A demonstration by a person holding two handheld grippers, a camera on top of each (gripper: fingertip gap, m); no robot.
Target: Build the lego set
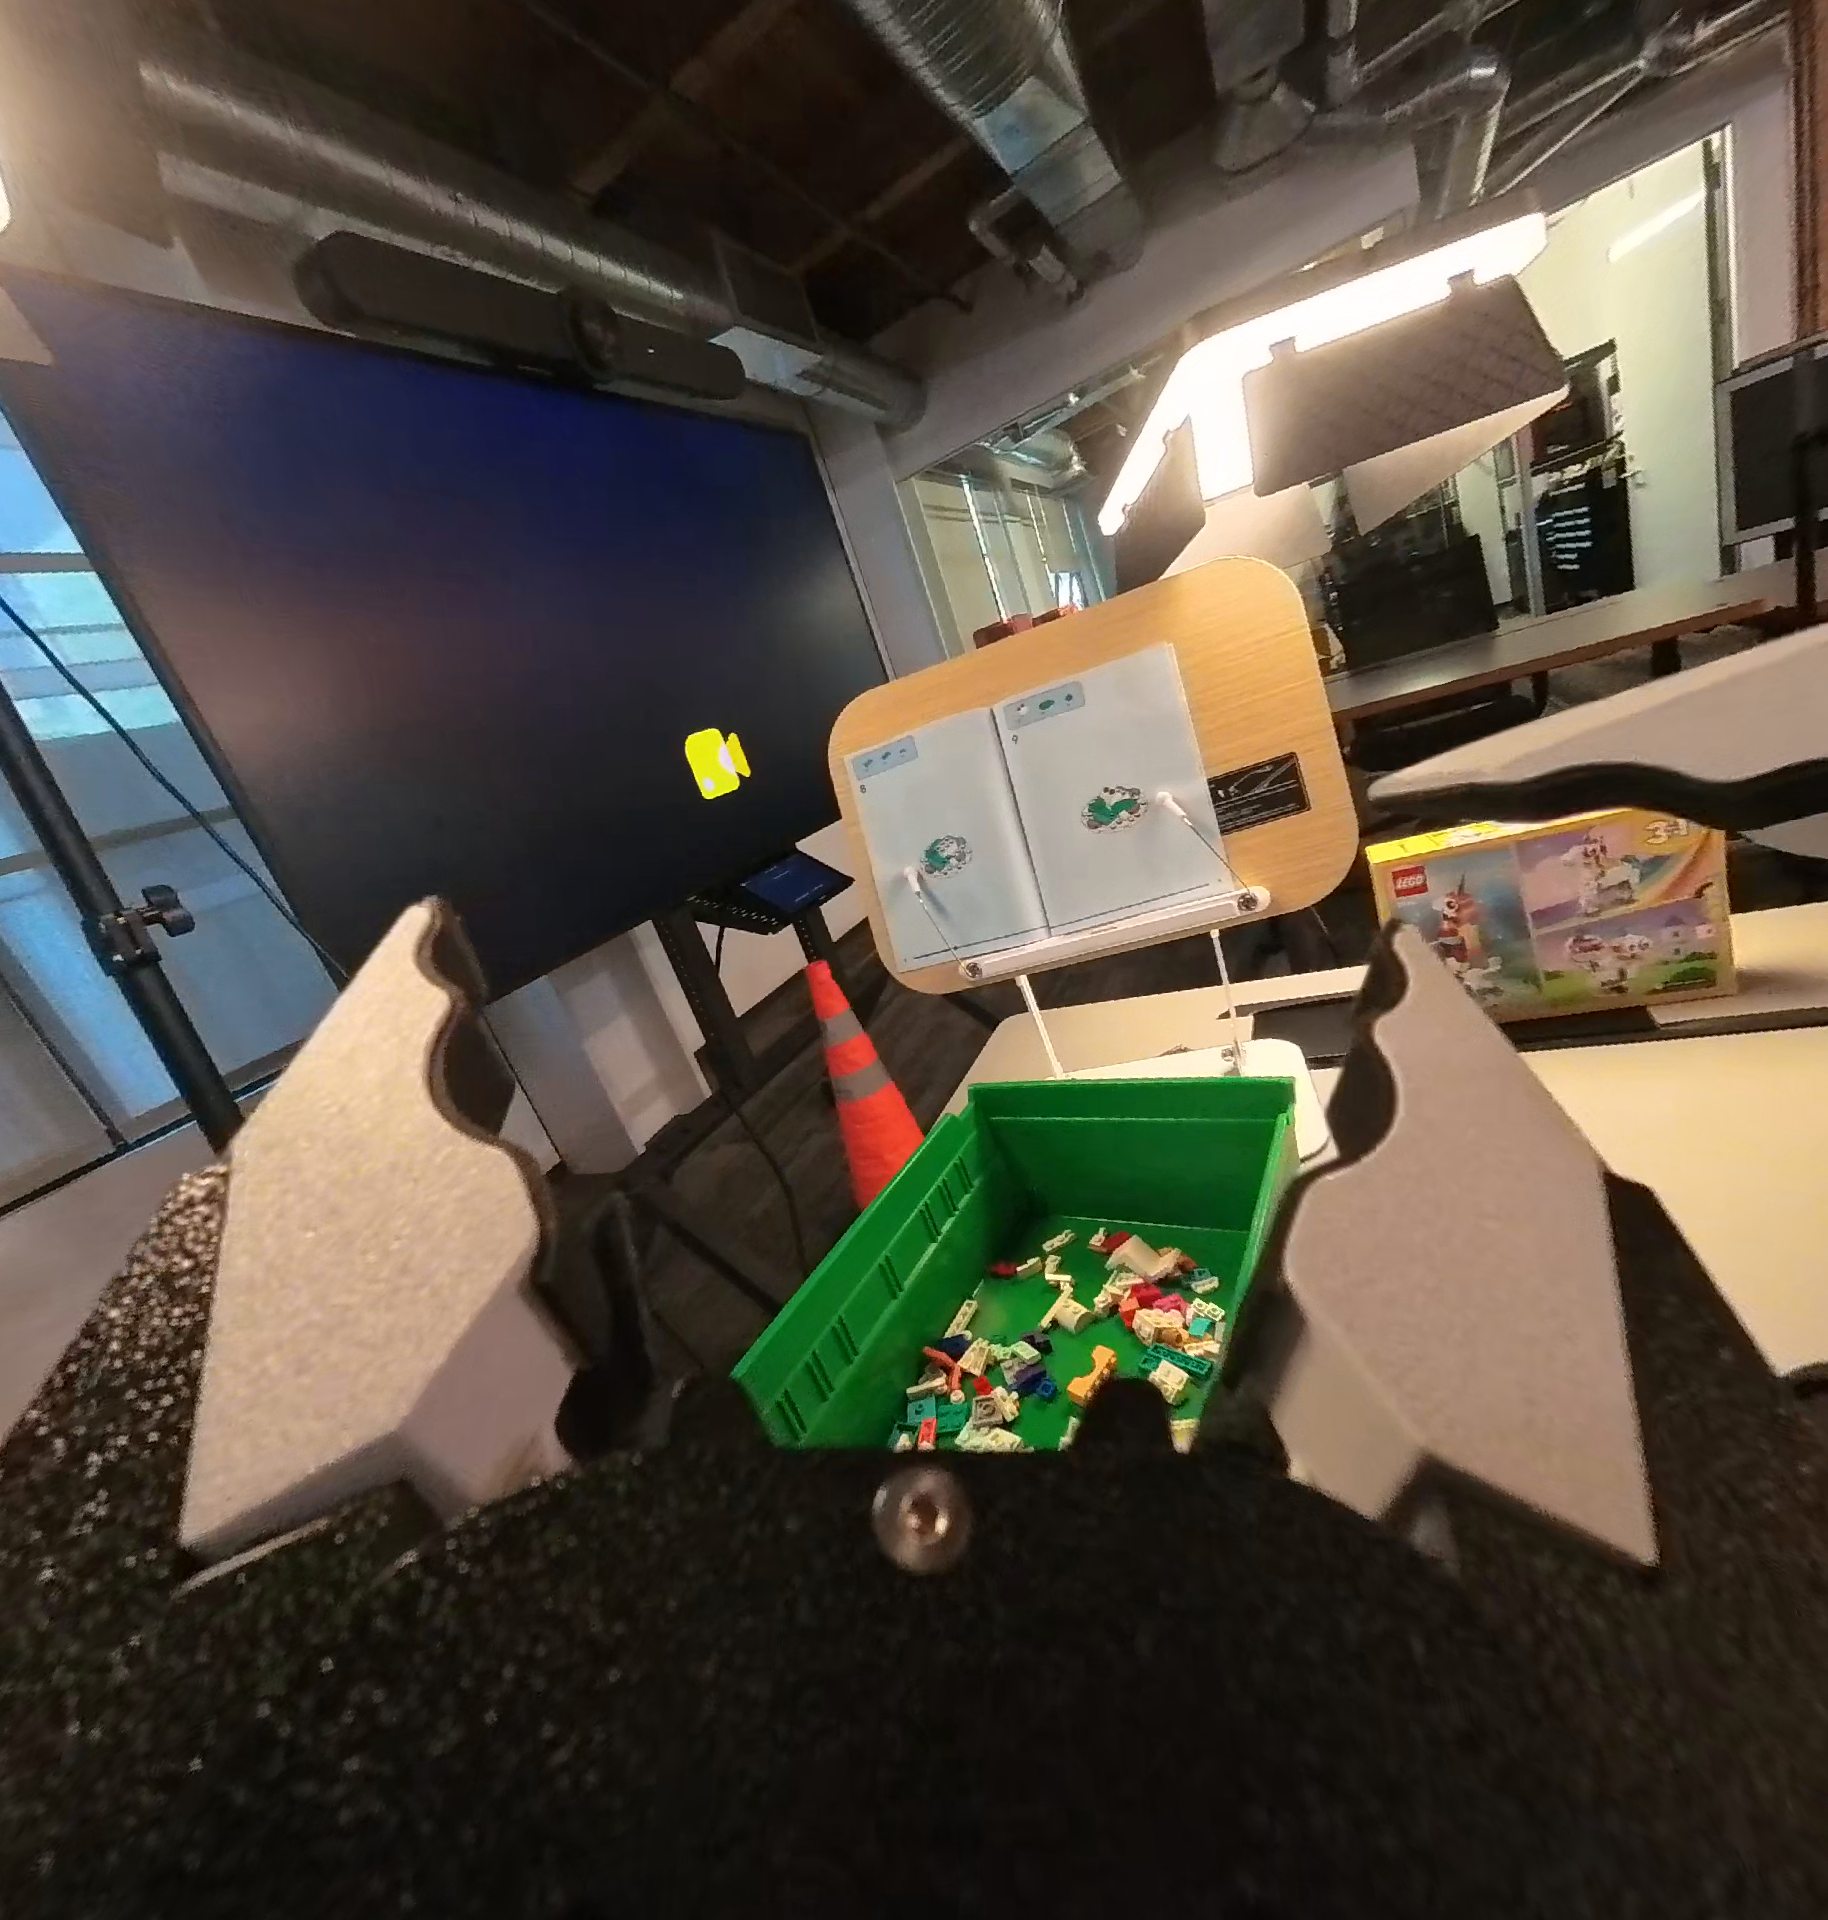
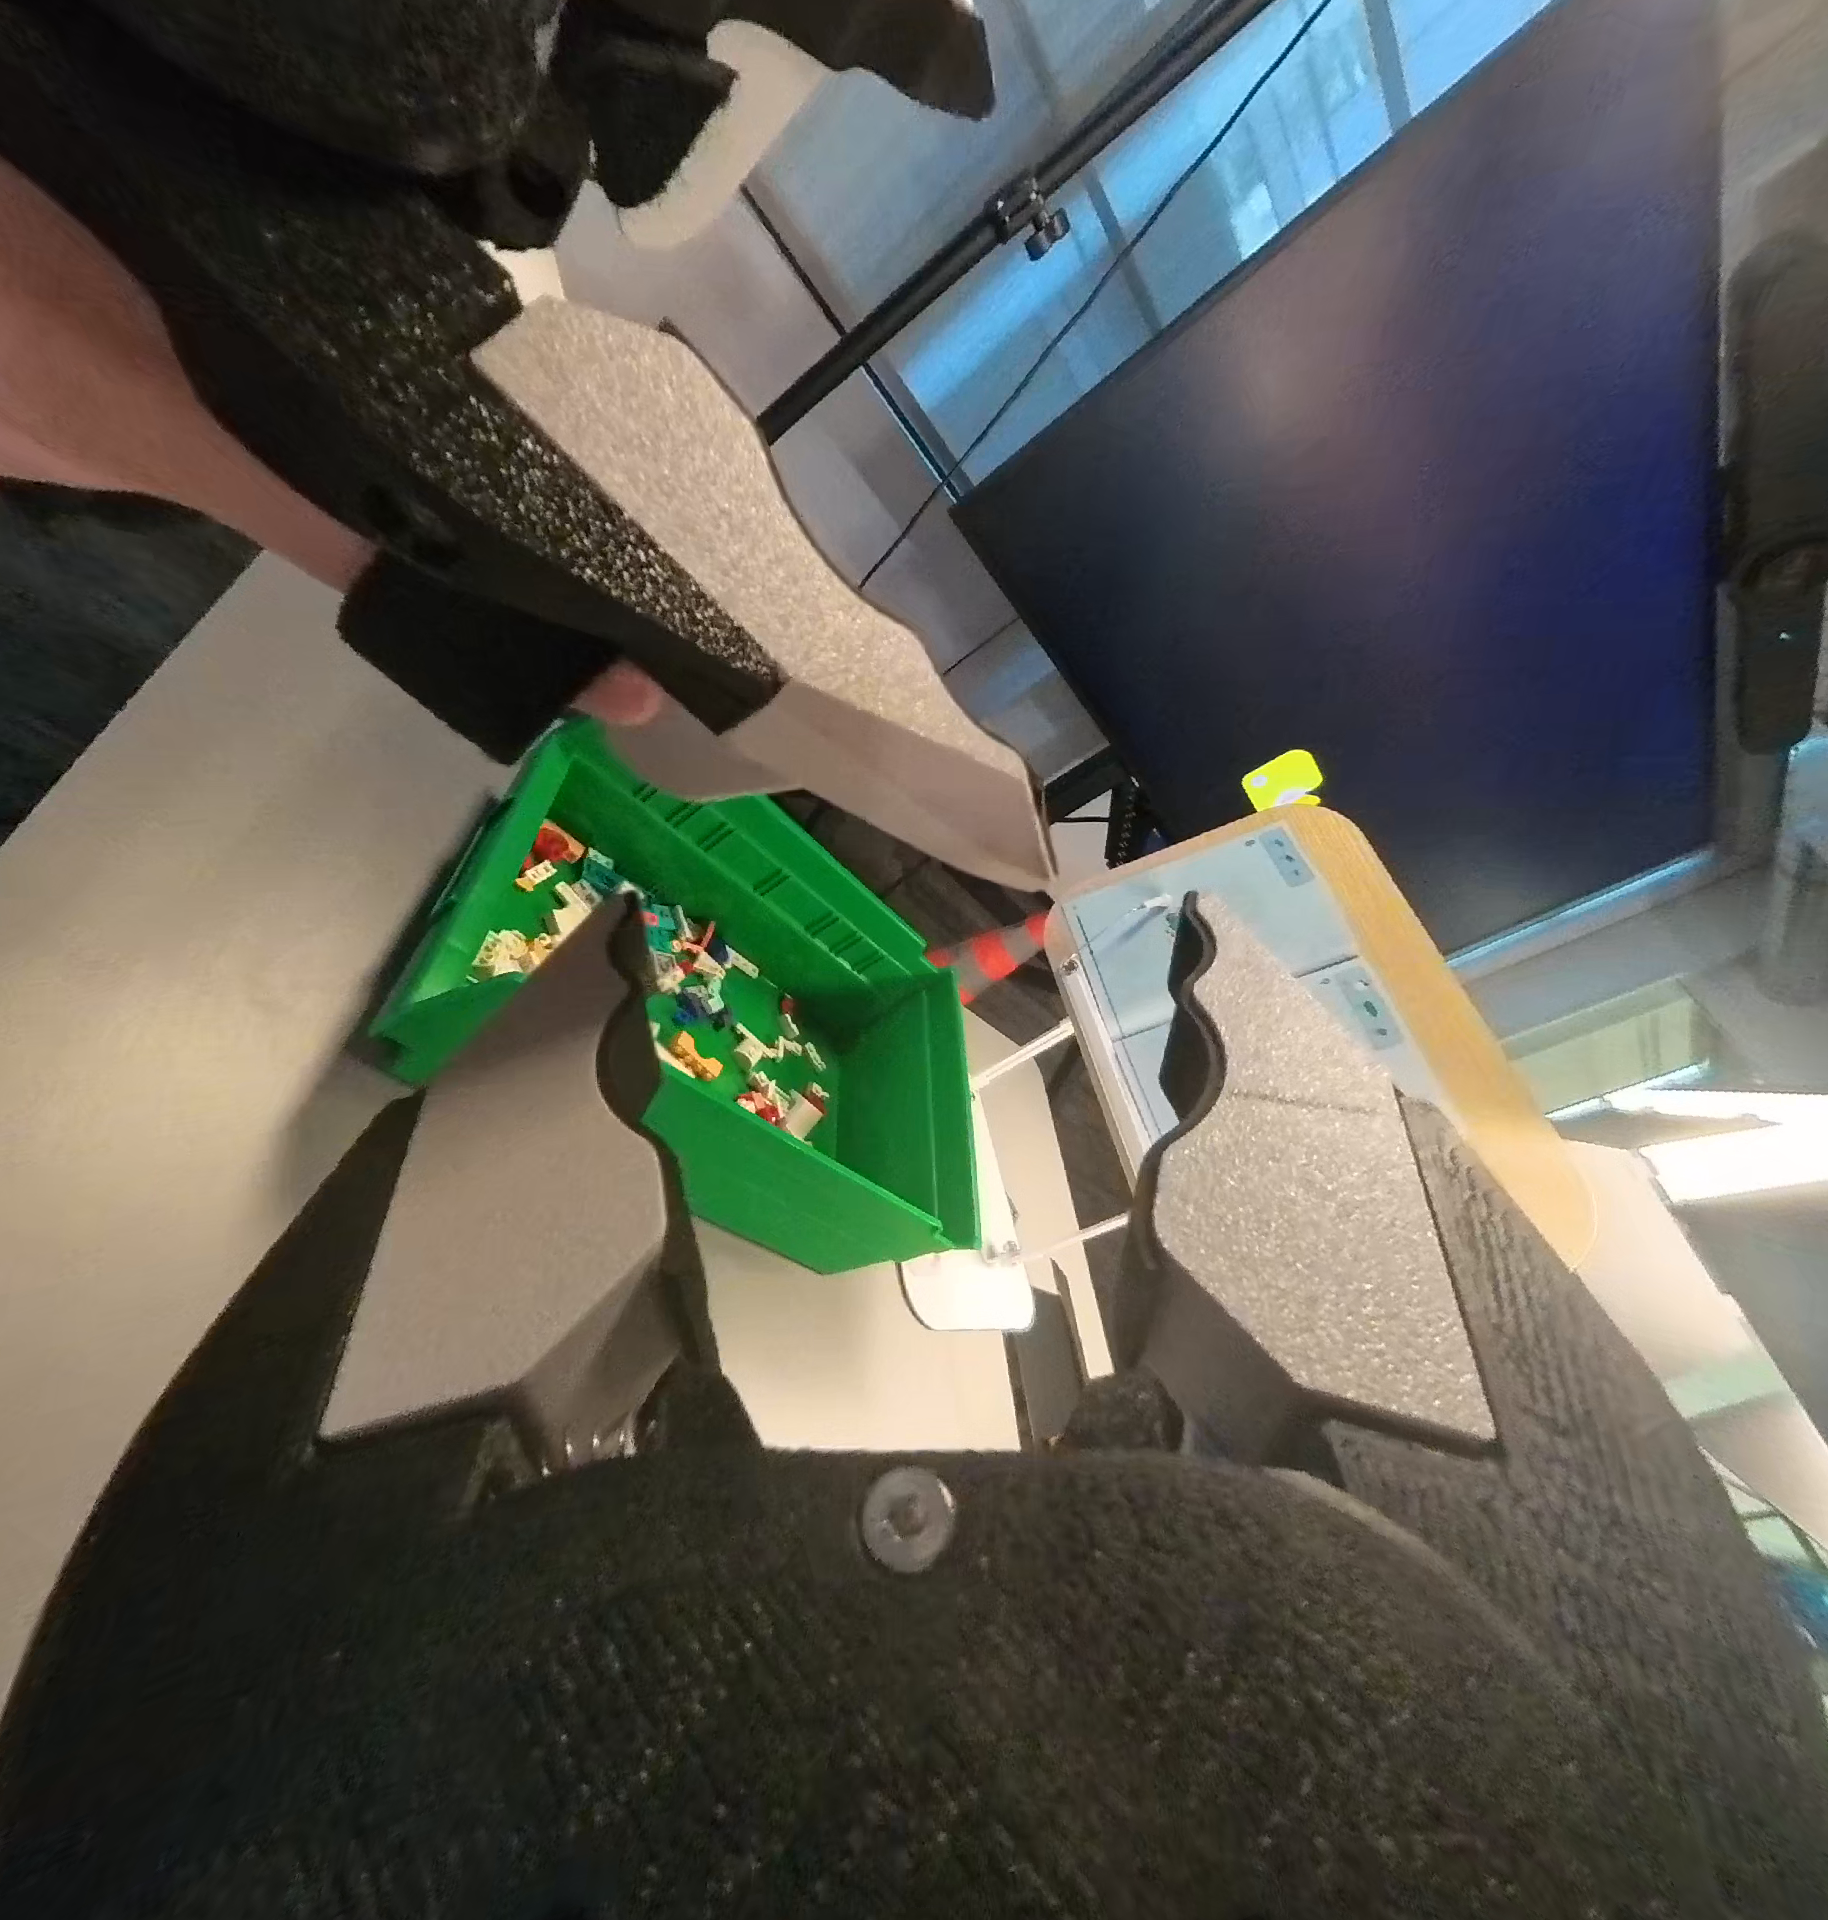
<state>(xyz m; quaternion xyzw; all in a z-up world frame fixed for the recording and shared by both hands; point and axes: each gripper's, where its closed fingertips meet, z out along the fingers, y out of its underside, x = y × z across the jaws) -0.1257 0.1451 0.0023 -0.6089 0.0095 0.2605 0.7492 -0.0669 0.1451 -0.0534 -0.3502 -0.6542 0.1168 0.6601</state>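
A green bin (image 1: 868, 1278) with several small loose bricks (image 1: 1086, 1330) stands on the white table, between my left gripper's fingers in the left wrist view. My left gripper (image 1: 920, 925) is open and empty, raised above and in front of the bin. The bin (image 2: 889, 1164) and its bricks (image 2: 702, 987) also show in the tilted right wrist view. My right gripper (image 2: 910, 904) is open and empty above the table, near the bin. The left gripper's finger (image 2: 785, 623) hangs over the bin in that view. An open instruction booklet (image 1: 1035, 810) rests on a wooden stand (image 1: 1253, 644) behind the bin.
The set's box (image 1: 1554, 914) lies on the table at the right. An orange cone (image 1: 858, 1081) stands on the floor beyond the table edge. A large dark screen (image 1: 422, 623) and a black tripod pole (image 1: 58, 800) are at the left. A person's hand (image 2: 58, 416) holds the left gripper.
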